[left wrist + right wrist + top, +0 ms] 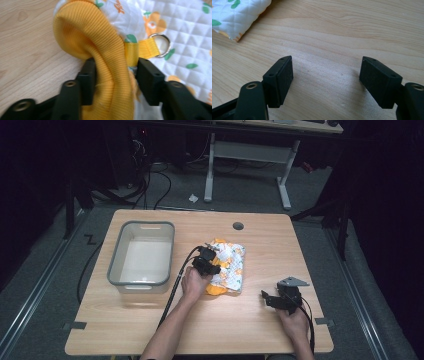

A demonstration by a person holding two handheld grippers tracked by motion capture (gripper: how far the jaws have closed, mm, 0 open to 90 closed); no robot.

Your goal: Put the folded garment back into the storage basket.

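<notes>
Left tongs [212,261]: you have them clenched on the yellow ribbed cuff [100,55] of the quilted garment [227,267]; in the left gripper view both pads press into the fold of knit from either side.

Right tongs [270,298]: released, nothing between the pads; they sit low over bare wood near your edge of the desk [150,325], well apart from the cloth.

Quilted garment: a white piece with orange and green print, bunched near the middle of the desk, just right of the grey tub [141,255]. Its corner [239,15] shows at the top left of the right gripper view.

Strap and ring: a yellow webbing strap [141,48] runs out from behind the cuff to a metal ring [163,46] that lies on the quilted fabric, just past your right pad.

Grey tub: stands on the left half of the desk, apart from the garment.

Your hands: the left hand [194,282] is at the near edge of the garment; the right hand [295,322] rests near the front right corner.
</notes>
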